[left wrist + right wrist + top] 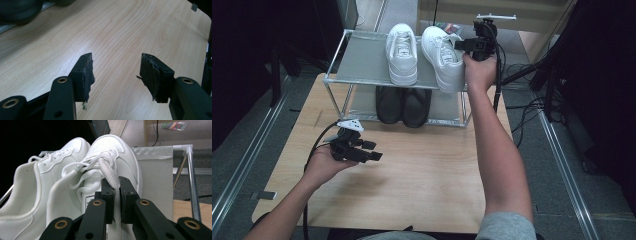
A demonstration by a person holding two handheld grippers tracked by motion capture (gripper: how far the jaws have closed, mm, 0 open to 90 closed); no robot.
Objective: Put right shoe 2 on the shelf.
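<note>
Item: right white sneaker [443, 56] of the pair, on the top shelf of the shoe rack [362, 62] at the far end of the bench [412, 170]. Toe points away from me, heel toward me and slightly over the shelf's near edge. Its mate, the left white sneaker [401, 52], stands just beside it, parallel. A pair of black shoes [403, 104] sits on the lower shelf.

Right tool [460, 45]: I hold it at the sneaker's right flank, jaws pointing left across the shoe. In the right gripper view the right tool [115, 192] is pinched narrow on a flat white lace [111, 176] that rises from the knot.

Left tool [373, 151]: jaws wide, nothing between them, low over bare bench, well apart from the rack.

Governing relation: the lace runs from the eyelets back toward my right tool, roughly along the shoe's long axis. I judge any pull should go heelward. The right hand is the nearer.
</note>
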